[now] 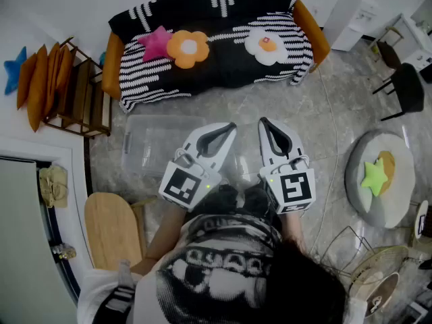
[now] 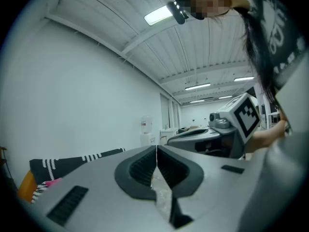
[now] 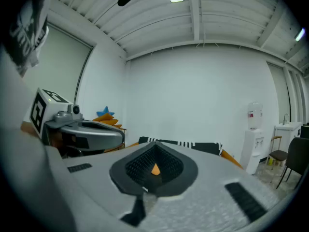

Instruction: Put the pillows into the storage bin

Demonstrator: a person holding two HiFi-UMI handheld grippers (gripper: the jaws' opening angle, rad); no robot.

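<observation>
Three pillows lie on the striped sofa point(image 1: 223, 66): a pink star point(image 1: 156, 42), an orange flower point(image 1: 188, 48) and a white flower point(image 1: 267, 45). The clear storage bin point(image 1: 144, 155) stands on the floor in front of the sofa, with nothing visible inside. My left gripper point(image 1: 231, 125) hangs just right of the bin, jaws shut and holding nothing. My right gripper point(image 1: 262, 121) is beside it, also shut with nothing in it. In the left gripper view the left gripper point(image 2: 156, 148) points level across the room. The right gripper point(image 3: 155, 143) faces the sofa point(image 3: 193, 145).
A green star pillow point(image 1: 374, 176) rests on a round grey cushion point(image 1: 358, 187) at the right. A blue star point(image 1: 13, 69) and orange cushions point(image 1: 40, 79) sit by a wooden rack point(image 1: 84, 100) at the left. A wooden stool point(image 1: 111, 228) and black chairs point(image 1: 405, 90) stand nearby.
</observation>
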